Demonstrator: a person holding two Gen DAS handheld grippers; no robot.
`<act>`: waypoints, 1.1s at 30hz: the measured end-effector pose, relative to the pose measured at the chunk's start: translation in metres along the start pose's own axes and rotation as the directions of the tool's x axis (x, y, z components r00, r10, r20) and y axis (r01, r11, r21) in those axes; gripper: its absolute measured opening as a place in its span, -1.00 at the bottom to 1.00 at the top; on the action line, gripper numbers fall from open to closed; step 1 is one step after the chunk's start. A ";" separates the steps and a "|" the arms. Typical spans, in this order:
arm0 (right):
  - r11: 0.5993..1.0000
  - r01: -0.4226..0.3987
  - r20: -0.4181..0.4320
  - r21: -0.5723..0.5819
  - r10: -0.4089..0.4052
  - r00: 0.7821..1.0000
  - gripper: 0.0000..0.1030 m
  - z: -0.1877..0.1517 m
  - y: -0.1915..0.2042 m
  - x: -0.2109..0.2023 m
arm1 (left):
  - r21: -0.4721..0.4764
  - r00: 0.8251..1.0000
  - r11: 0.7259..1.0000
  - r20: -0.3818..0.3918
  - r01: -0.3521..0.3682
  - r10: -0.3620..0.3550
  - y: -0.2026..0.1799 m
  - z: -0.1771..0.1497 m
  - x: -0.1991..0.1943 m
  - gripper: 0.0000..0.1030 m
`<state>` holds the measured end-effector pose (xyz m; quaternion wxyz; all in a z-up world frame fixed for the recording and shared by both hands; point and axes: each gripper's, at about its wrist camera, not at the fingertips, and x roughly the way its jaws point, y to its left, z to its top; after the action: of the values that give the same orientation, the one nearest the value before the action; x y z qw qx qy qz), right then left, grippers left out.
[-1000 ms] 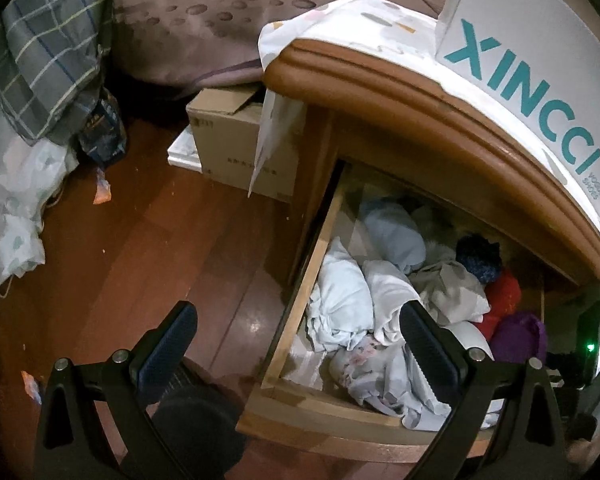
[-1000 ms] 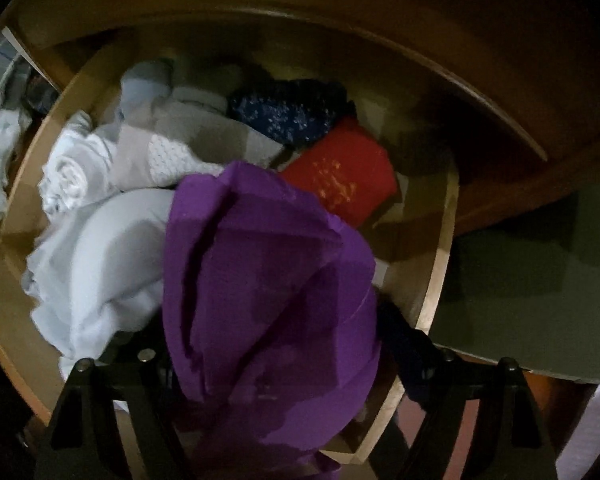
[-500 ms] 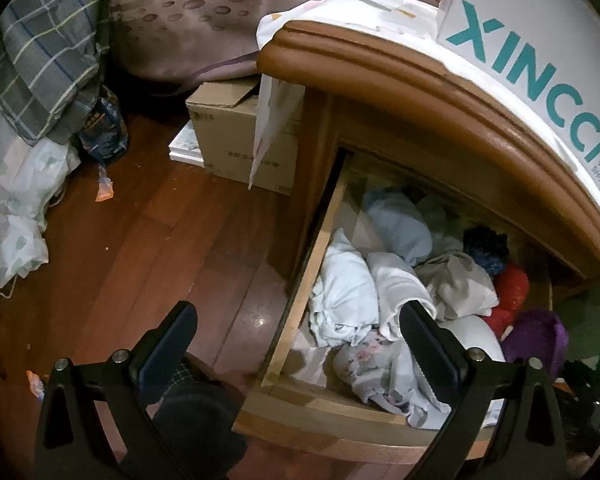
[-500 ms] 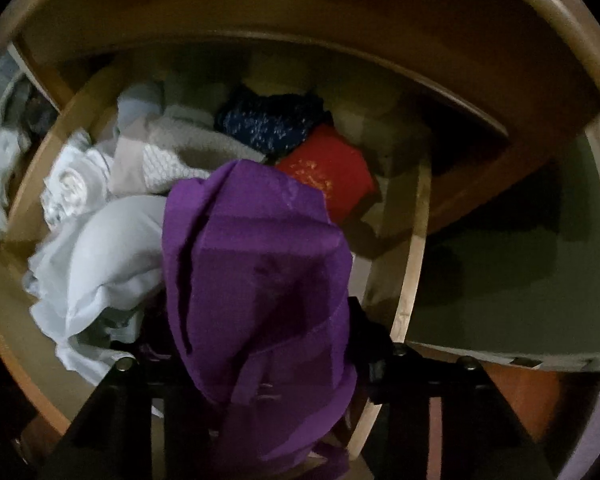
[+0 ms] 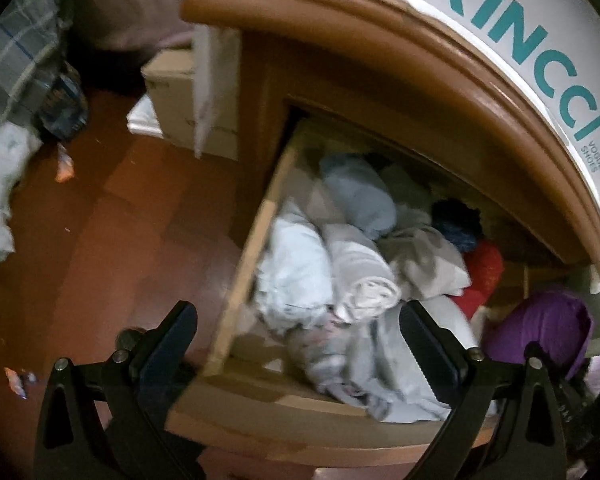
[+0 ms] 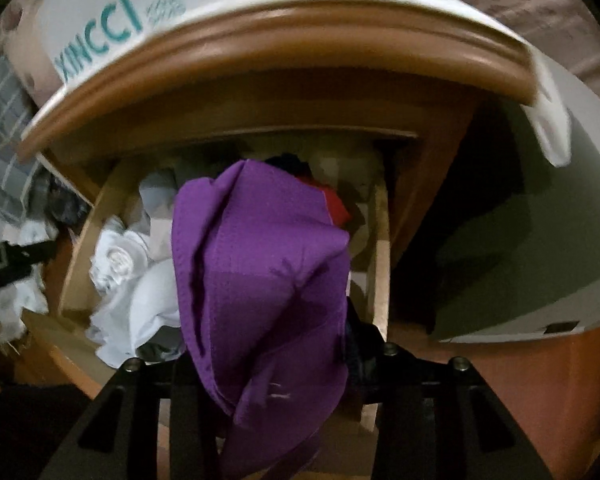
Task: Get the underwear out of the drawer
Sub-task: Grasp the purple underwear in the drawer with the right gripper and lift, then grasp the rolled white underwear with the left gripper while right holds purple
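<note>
The wooden drawer (image 5: pixel 242 280) stands pulled out, full of rolled white and grey garments (image 5: pixel 364 276), one dark blue (image 5: pixel 456 220) and one red (image 5: pixel 484 268). A purple underwear (image 6: pixel 260 280) hangs above the drawer's (image 6: pixel 380 256) right end. My right gripper (image 6: pixel 268 364) has its jaws closing on that purple cloth, which drapes over and hides the pads. In the left wrist view the purple underwear (image 5: pixel 540 330) is at the right edge. My left gripper (image 5: pixel 296 320) is open and empty above the drawer's front left corner.
The nightstand's rounded wooden top (image 5: pixel 420 52) overhangs the drawer and carries a white XINCCI shoe box (image 5: pixel 520 40). A cardboard box (image 5: pixel 176 96) and bedding (image 5: pixel 8 60) lie on the wooden floor (image 5: pixel 100 240) to the left. A grey-green panel (image 6: pixel 540 240) stands right of the nightstand.
The right gripper's jaws narrowed on the purple underwear and lifted it up and back from the drawer. The left gripper came closer to the drawer and tilted downward, still open.
</note>
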<state>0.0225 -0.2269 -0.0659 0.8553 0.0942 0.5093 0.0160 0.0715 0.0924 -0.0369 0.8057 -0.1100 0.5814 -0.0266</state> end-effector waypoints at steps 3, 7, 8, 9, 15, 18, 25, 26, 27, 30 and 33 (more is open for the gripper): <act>0.999 -0.021 0.016 0.033 0.021 1.000 -0.21 0.001 -0.010 -0.006 | 0.048 0.999 0.999 -0.041 -0.023 0.025 -0.016 0.003 0.012 0.92; 0.995 -0.058 0.030 0.077 0.056 0.998 -0.21 0.007 -0.021 -0.008 | 0.045 0.994 0.999 -0.104 -0.019 0.024 -0.031 0.007 0.033 0.78; 0.994 -0.069 0.033 0.084 0.066 0.997 -0.21 0.008 -0.022 -0.008 | 0.036 0.993 0.999 -0.120 -0.009 0.013 -0.034 0.009 0.039 0.76; 0.993 -0.077 0.037 0.089 0.074 0.997 -0.21 0.009 -0.023 -0.009 | 0.035 0.992 0.999 -0.127 -0.006 0.010 -0.036 0.009 0.042 0.75; 0.992 -0.103 0.019 0.079 0.102 0.995 -0.21 0.009 -0.025 -0.010 | 0.072 0.989 0.997 -0.143 -0.039 0.049 -0.049 0.014 0.063 0.46; 0.990 -0.115 0.010 0.083 0.114 0.993 -0.21 0.011 -0.029 -0.009 | 0.077 0.985 0.996 -0.159 -0.054 0.066 -0.052 0.016 0.072 0.23; 0.987 -0.134 0.005 0.085 0.134 0.991 -0.21 0.017 -0.033 -0.007 | 0.140 0.986 0.987 -0.138 -0.075 0.094 -0.068 0.013 0.085 0.26; 0.987 -0.137 0.006 0.083 0.137 0.991 -0.21 0.017 -0.035 -0.009 | 0.142 0.985 0.986 -0.142 -0.083 0.103 -0.069 0.014 0.086 0.25; 0.987 -0.140 0.005 0.078 0.140 0.990 -0.21 0.018 -0.036 -0.009 | 0.137 0.984 0.987 -0.147 -0.084 0.105 -0.071 0.013 0.088 0.25; 0.986 -0.145 0.002 0.079 0.145 0.989 -0.21 0.020 -0.039 -0.009 | 0.159 0.981 0.983 -0.155 -0.096 0.121 -0.074 0.014 0.089 0.24; 0.985 -0.151 0.001 0.085 0.151 0.988 -0.21 0.021 -0.043 -0.009 | 0.178 0.982 0.981 -0.155 -0.082 0.111 -0.080 0.012 0.087 -0.31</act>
<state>0.0339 -0.2731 -0.0558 0.8453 0.1687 0.5034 0.0595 0.1175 0.0016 -0.0973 0.7618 -0.0095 0.6461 -0.0462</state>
